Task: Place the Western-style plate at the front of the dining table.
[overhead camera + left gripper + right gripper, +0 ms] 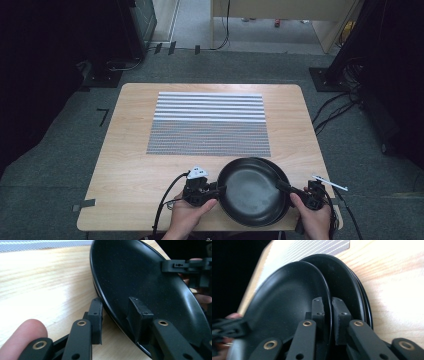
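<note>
Both grippers grip the top black plate (252, 192) at opposite rims: our left gripper (216, 189) straddles its left edge with jaws narrowed around it, and our right gripper (284, 187) pinches the right edge tightly. This plate sits tilted atop a stack of black plates (357, 295) at the near edge of the desk (125, 165), right of centre. To lift it well, we judge both hands should rise together and level (the glossy rim looks slippery), so it peels off without dragging the plate beneath. A striped mat (209, 123) lies beyond on the desk, well apart. Nothing stands between the plate and the mat; cables trail behind each gripper.
</note>
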Tool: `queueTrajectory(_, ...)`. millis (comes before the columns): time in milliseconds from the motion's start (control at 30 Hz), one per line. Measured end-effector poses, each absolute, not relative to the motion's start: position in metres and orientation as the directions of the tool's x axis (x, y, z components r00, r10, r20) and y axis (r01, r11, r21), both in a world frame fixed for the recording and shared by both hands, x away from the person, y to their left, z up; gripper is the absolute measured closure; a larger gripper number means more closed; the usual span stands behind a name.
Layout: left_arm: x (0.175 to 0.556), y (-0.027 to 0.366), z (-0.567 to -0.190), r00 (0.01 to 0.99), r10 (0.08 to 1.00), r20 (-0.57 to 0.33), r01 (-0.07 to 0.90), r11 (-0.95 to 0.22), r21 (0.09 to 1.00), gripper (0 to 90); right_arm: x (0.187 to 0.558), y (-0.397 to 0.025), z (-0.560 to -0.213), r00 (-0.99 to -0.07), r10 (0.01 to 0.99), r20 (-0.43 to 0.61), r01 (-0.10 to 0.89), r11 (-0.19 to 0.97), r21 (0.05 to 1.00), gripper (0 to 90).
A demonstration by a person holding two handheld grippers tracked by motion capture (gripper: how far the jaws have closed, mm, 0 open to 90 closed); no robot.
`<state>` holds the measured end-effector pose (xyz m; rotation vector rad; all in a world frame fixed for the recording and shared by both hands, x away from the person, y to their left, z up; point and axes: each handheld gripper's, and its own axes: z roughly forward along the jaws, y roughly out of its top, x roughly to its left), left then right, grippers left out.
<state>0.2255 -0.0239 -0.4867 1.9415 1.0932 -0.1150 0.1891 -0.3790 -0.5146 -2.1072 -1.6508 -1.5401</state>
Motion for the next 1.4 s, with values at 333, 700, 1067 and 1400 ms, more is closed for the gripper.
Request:
queueTrajectory(333,0.227,-0.024,-0.488,0.596,0.637,-0.489,0.745,-0.213,0.632,64.1,0.186,-0.382,-0.515,-0.055,0.661,0.748,0.745,-0.472,0.471,84.7)
queueTrajectory(700,0.227,-0.022,-0.489,0.592,0.615,-0.520,0.758,-0.208,0.618,65.7,0.181,-0.380,-0.507,-0.079,0.665,0.743,0.695,-0.498,0.519,85.7)
queueTrajectory(1067,0.227,-0.019,-0.485,0.568,0.621,-0.541,0.770,-0.168,0.615,67.4,0.180,-0.378,-0.499,-0.089,0.666,0.740,0.684,-0.499,0.532,85.6)
queueTrajectory(1400,0.232,-0.013,-0.473,0.547,0.632,-0.549,0.772,-0.129,0.622,68.7,0.190,-0.373,-0.485,-0.107,0.665,0.739,0.687,-0.488,0.538,85.5)
